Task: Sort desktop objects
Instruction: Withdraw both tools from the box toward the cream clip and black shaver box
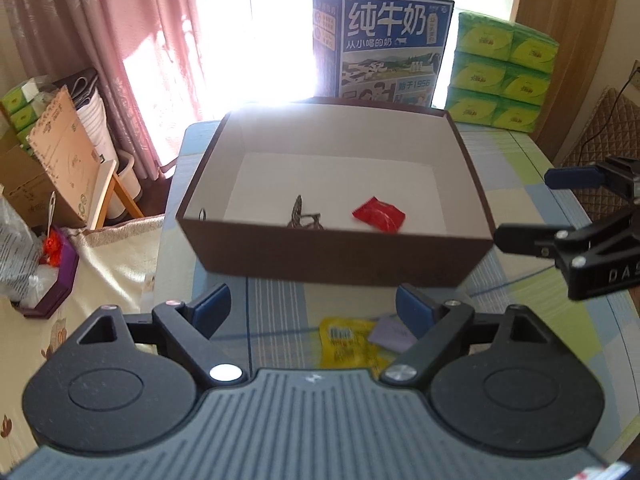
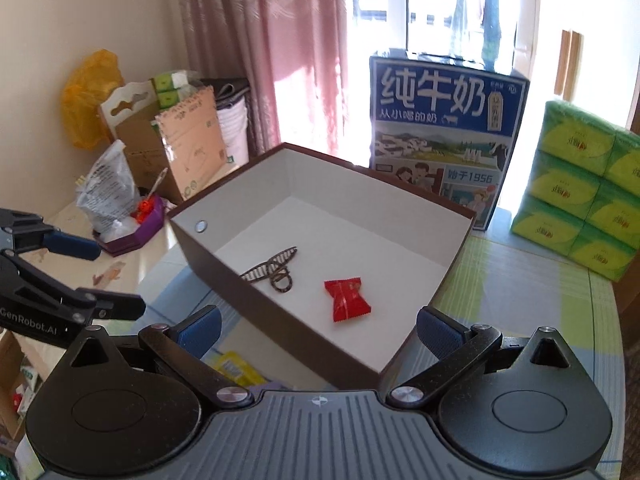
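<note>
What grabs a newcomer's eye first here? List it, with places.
The open brown box mid-table, holding a red candy beside a patterned hair clip. Behind it stands a blue milk carton, with stacked green tissue packs to its right.

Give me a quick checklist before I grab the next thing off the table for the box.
1. Left gripper open and empty: ok.
2. Right gripper open and empty: ok.
3. Brown box has free floor beside the red candy and hair clip: ok.
4. Yellow packet within the left jaws' line: ok.
5. Purple slip clear of the packet: not ok, edges touch or overlap.
</note>
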